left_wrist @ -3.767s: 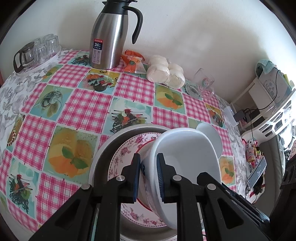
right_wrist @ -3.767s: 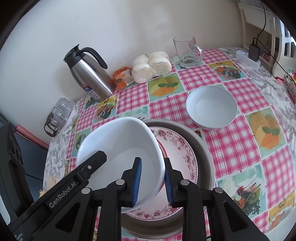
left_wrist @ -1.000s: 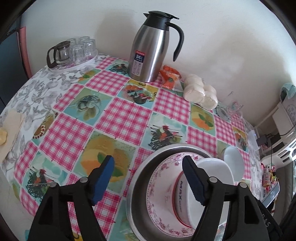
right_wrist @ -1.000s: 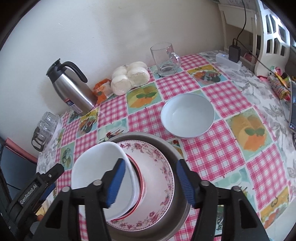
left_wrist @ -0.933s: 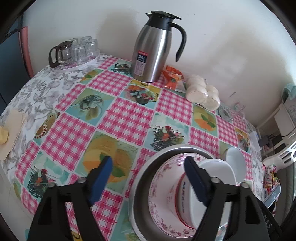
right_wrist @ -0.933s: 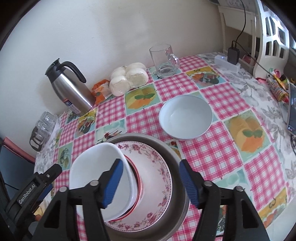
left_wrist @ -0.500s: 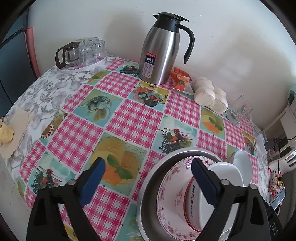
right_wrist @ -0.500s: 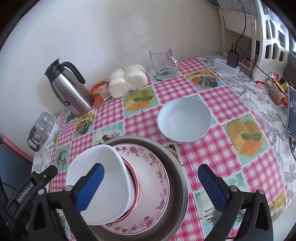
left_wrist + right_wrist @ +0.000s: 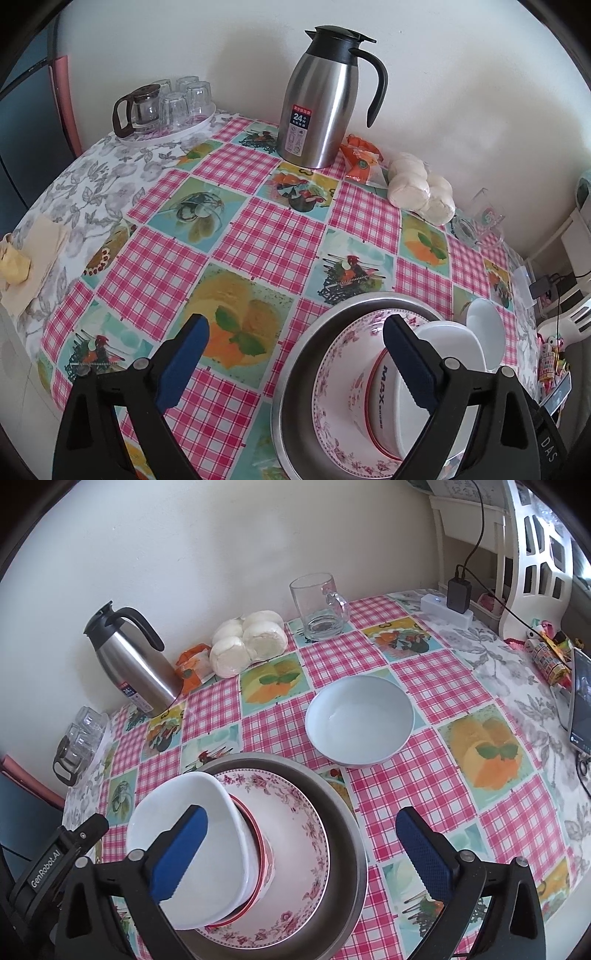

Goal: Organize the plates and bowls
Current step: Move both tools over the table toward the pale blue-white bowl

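Observation:
A white squarish bowl (image 9: 221, 867) sits tilted on a red-rimmed bowl (image 9: 380, 391). Both rest on a floral plate (image 9: 295, 812) inside a grey metal pan (image 9: 343, 812). A round white bowl (image 9: 360, 720) stands alone on the checked tablecloth beyond the pan, and shows at the right in the left wrist view (image 9: 484, 332). My left gripper (image 9: 295, 325) hangs open above the pan's left rim, holding nothing. My right gripper (image 9: 301, 816) is wide open above the stack, its left finger over the white bowl without touching it.
At the back by the wall stand a steel jug (image 9: 325, 99), a tray of glasses (image 9: 166, 107), an orange packet (image 9: 360, 158), bagged buns (image 9: 421, 192) and a glass mug (image 9: 319, 605). A power strip (image 9: 447, 605) and phone (image 9: 581, 701) lie right.
Both grippers, earlier shut on the white squarish bowl's rim, have let it go onto the stack. They have drawn back, and their jaws have spread wider over the last second.

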Action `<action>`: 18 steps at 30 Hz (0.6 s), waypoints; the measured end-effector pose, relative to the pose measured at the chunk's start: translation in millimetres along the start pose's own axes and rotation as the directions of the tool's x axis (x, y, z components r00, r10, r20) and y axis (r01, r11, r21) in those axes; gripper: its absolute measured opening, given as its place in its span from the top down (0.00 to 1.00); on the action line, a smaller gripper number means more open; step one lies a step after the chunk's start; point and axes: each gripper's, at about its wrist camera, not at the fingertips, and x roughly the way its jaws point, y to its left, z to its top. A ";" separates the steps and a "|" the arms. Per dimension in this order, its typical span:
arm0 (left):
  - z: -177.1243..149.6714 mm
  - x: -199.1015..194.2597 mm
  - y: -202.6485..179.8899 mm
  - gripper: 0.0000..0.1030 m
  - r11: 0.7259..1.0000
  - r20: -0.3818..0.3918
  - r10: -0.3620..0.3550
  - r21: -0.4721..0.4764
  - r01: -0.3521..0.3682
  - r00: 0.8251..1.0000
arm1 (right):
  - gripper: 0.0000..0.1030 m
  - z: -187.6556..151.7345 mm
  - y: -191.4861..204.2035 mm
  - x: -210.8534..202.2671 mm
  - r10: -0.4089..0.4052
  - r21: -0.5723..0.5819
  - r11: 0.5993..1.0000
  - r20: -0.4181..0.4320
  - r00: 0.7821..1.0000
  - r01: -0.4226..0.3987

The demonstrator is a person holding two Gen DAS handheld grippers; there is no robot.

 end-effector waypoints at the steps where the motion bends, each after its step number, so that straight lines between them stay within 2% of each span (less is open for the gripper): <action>1: -0.3 -0.1 -1.0 0.07 1.000 -0.004 -0.003 0.002 0.003 1.000 | 0.00 0.5 -1.7 0.0 -0.002 0.001 1.000 0.000 1.000 0.002; 9: -0.4 -8.8 -10.5 0.07 1.000 0.013 -0.026 0.016 0.026 1.000 | 0.00 9.9 -35.5 0.6 -0.054 0.075 0.996 0.014 0.998 0.052; 18: 7.1 -18.5 -49.5 0.07 0.992 0.047 -0.077 0.107 0.072 0.996 | 0.00 21.0 -83.7 5.2 -0.127 0.169 0.978 0.012 0.992 0.123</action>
